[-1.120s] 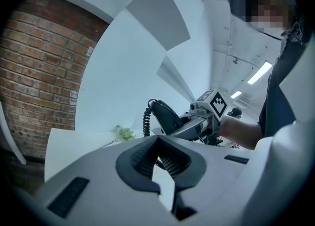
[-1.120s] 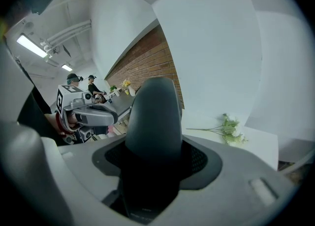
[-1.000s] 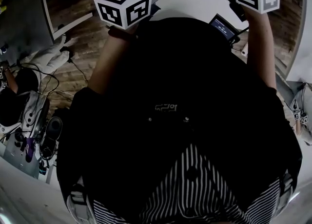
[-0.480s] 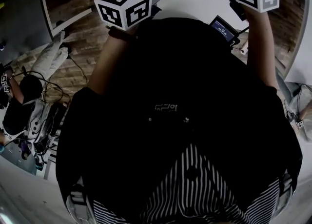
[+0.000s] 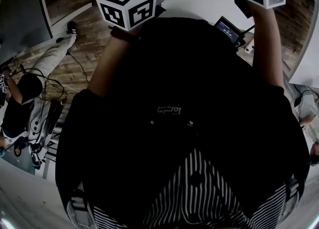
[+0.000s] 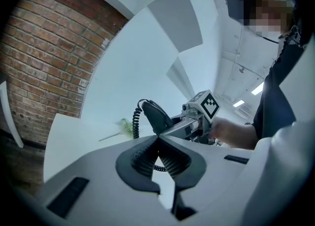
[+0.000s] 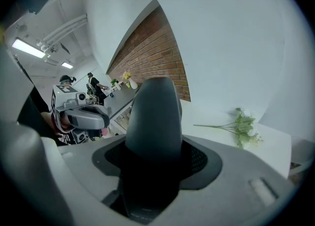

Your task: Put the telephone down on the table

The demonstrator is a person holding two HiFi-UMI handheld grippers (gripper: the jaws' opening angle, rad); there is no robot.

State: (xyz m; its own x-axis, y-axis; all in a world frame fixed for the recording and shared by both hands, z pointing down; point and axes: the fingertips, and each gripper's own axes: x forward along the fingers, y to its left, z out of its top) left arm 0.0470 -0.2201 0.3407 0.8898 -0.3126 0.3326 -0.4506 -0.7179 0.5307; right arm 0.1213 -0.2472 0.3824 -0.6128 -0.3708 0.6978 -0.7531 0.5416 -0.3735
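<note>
Clenching telephone handset (image 7: 152, 112) between right gripper (image 7: 155, 152) jaws, handset jutting beyond them; left gripper (image 6: 158, 139) jaws together, empty.

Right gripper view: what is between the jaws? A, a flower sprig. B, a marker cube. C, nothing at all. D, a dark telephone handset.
D: the dark handset fills the gap between the jaws, which press on both its sides, while the sprig lies apart on the white table.
</note>
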